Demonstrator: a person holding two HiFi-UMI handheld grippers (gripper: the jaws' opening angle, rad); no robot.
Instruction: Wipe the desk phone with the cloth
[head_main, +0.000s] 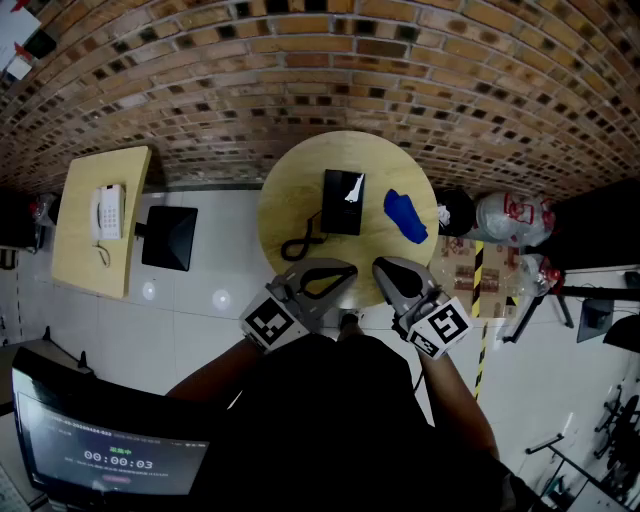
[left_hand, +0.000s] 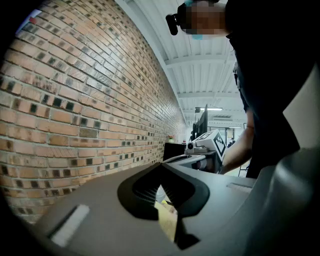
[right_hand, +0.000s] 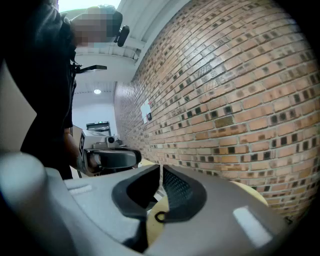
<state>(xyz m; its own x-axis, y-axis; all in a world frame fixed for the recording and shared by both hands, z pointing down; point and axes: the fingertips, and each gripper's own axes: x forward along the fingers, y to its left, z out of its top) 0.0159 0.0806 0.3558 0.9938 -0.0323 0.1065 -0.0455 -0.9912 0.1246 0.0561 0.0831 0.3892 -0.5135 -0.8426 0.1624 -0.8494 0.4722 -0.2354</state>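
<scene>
A black desk phone lies in the middle of a round wooden table, its coiled cord trailing toward me. To the phone's right lies a crumpled blue cloth. Both grippers hover at the table's near edge, short of the phone and cloth. My left gripper is shut with nothing between its jaws. My right gripper is shut and empty too. Each gripper view shows the other gripper beside it, and a bit of yellow tabletop below the jaws.
A brick wall runs behind the table. At the left stands a rectangular wooden table with a white phone, and a black box beside it. Bags and a cardboard box sit right of the round table. A monitor is at bottom left.
</scene>
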